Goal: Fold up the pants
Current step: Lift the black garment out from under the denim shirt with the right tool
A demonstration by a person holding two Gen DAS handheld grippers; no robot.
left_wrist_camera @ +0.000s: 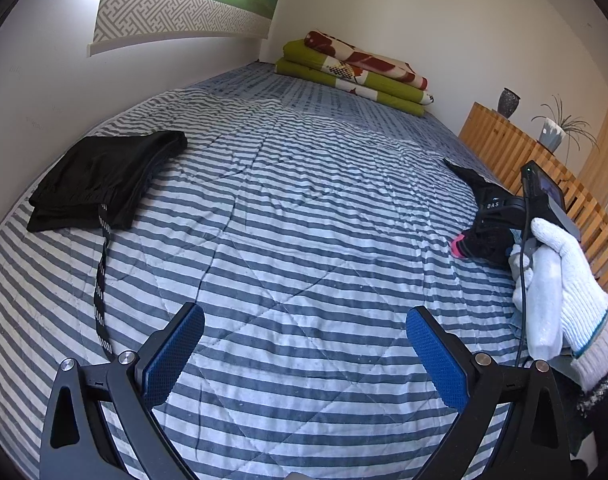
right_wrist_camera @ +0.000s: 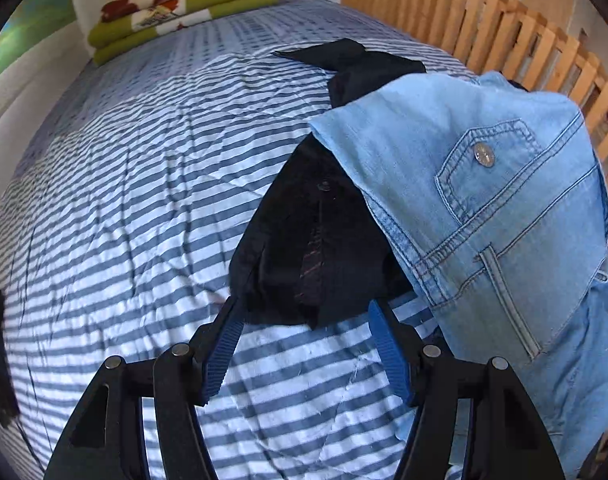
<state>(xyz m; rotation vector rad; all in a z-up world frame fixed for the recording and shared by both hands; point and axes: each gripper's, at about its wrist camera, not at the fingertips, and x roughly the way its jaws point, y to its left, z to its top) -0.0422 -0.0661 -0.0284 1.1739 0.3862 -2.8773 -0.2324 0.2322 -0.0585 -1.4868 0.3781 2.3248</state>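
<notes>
Here, the left gripper (left_wrist_camera: 304, 344) hovers over the striped bed (left_wrist_camera: 304, 184) with its jaws released and nothing between them; the right gripper (right_wrist_camera: 304, 344) also has its jaws released, just before a black garment (right_wrist_camera: 316, 240); light blue jeans (right_wrist_camera: 484, 200) lie partly over it; folded black pants (left_wrist_camera: 104, 180) rest at the bed's left edge, near the wall.

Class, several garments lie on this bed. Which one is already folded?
The black pants near the wall, a neat flat stack with the drawstring trailing. The jeans and dark garment lie heaped, unfolded.
</notes>
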